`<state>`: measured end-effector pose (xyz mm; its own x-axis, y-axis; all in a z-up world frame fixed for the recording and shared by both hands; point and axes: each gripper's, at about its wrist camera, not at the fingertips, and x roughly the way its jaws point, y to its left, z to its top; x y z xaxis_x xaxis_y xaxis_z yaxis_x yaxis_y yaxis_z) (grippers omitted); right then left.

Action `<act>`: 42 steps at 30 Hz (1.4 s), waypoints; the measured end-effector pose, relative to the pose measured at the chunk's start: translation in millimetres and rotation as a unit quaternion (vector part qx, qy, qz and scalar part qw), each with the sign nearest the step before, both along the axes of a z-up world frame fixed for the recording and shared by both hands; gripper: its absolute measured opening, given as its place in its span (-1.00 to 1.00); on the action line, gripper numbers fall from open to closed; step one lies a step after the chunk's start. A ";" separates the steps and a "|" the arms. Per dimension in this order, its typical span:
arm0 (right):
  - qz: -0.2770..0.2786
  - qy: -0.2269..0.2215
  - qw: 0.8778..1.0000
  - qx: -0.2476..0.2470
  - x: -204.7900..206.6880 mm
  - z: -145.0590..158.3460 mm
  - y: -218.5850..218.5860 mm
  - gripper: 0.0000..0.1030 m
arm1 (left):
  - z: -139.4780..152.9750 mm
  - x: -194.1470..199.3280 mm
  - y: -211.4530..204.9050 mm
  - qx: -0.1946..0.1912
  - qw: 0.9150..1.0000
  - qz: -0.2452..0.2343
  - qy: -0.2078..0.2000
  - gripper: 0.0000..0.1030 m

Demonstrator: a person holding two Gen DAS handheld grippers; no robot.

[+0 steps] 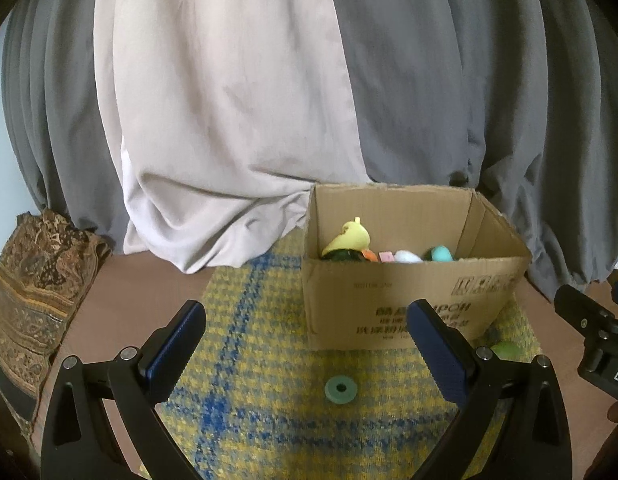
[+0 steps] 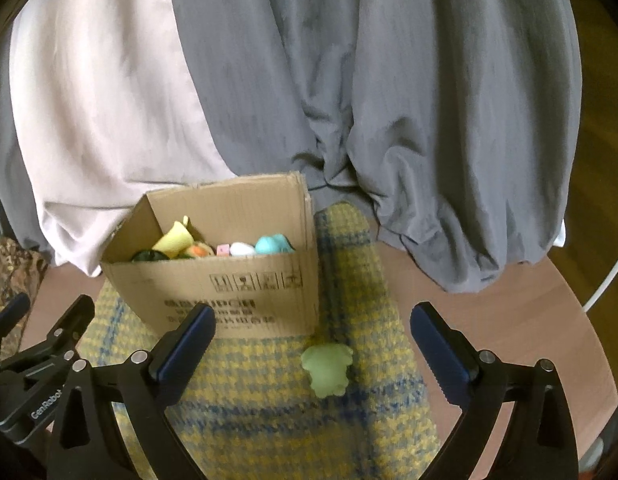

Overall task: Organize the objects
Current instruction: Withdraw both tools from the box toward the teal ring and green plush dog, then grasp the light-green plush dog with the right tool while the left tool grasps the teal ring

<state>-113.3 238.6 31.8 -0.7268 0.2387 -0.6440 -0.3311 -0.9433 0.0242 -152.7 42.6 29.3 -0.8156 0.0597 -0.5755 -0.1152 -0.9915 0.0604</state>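
Both claws spread, empty. Green toy [image 2: 327, 372] looks soft, light, prob squishy: right claw [image 2: 309, 344] should pinch its sides. Ring [image 1: 341, 388] thin: grab by edge.

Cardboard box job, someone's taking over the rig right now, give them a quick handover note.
Left gripper: open, empty, above the green ring on the checked cloth.
Right gripper: open, empty, above the green frog-like toy.
Cardboard box: already holds several toys, including a yellow one.
Left: the ring and the green toy, both lying just in front of the box.
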 end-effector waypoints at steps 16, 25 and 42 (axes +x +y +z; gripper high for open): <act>-0.004 -0.046 0.999 -0.010 0.9 -52.7 5.6 0.91 | -46.8 0.0 3.6 -0.003 0.999 -0.002 -0.041 0.99; -0.008 -0.075 0.997 -0.021 -7.4 -80.1 18.8 0.91 | -74.2 -5.8 13.1 -0.010 0.998 -0.010 -0.063 0.99; -0.006 -0.120 0.992 -0.024 -28.7 -116.7 28.9 0.91 | -119.7 -24.4 22.1 -0.013 0.994 -0.011 -0.104 0.98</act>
